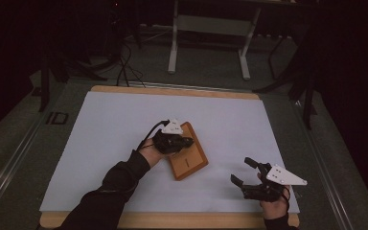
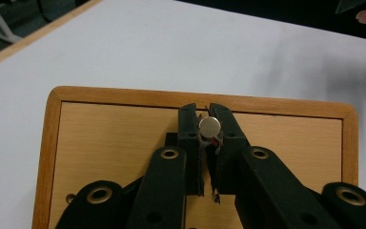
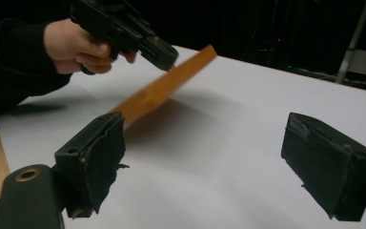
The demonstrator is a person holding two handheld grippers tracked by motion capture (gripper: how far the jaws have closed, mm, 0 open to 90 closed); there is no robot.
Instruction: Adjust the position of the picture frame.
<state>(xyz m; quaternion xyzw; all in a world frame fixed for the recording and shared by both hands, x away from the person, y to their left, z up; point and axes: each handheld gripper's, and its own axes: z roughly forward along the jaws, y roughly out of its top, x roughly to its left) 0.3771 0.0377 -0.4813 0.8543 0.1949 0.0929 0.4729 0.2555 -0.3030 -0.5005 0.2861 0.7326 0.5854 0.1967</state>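
A wooden tray [image 1: 188, 155] is set near the middle of the white sheet [image 1: 124, 124] that covers the table, within reach of both hands. Over it the left gripper [image 1: 184, 142] is held low, its jaws brought close together on a small round metal disc [image 2: 210, 126], which is pinched between the tips just above the tray's floor. In the left gripper view the disc is seen face-on near the tray's far rim [image 2: 205, 98], so it is judged that the piece is being either set down onto the tray or lifted from it; which of the two cannot be told. The narrow grip suits so small a part, since only the tips can close on it.

Further right, the right gripper [image 1: 244, 171] is kept well apart from the tray, near the sheet's front edge, with its jaws spread wide and nothing between them. It is judged to be parked there so that the left hand's work is left unobstructed. In the right gripper view the tray appears as a tilted orange edge [image 3: 162, 88], with the left hand [image 3: 74, 45] above it.
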